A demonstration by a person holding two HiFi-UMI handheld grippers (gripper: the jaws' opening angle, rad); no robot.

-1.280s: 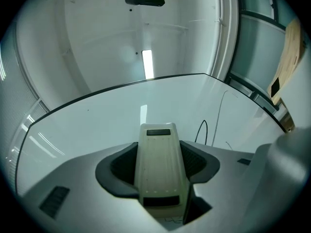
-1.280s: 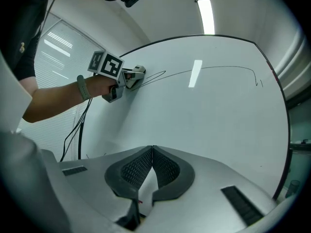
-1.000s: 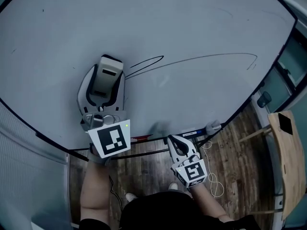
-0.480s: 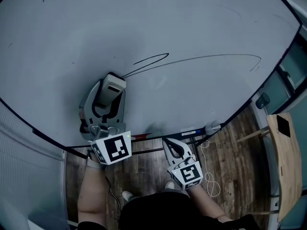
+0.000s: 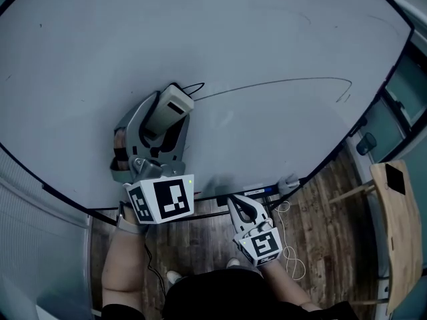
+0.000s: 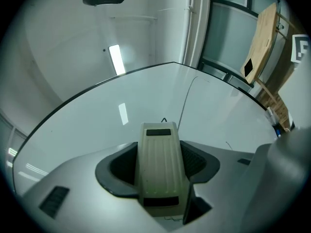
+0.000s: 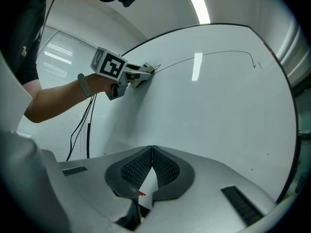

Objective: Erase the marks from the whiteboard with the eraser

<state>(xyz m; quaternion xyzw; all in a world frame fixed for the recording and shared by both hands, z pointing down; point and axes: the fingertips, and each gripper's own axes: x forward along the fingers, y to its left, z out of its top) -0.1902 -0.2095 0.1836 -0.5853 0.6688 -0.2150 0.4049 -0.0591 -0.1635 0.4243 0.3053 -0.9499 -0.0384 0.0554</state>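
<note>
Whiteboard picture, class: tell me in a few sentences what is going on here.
A person holds a gripper in each hand. The left gripper, jaws shut on an eraser, holds it against the whiteboard at the left end of a long thin black line. The line runs off to the right, not yet wiped. The right gripper hangs low near the board's bottom edge, jaws together with nothing between them.

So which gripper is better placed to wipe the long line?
Left. The left gripper holds the eraser on the whiteboard at one end of the line; the right gripper is shut, empty, by its bottom edge.
</note>
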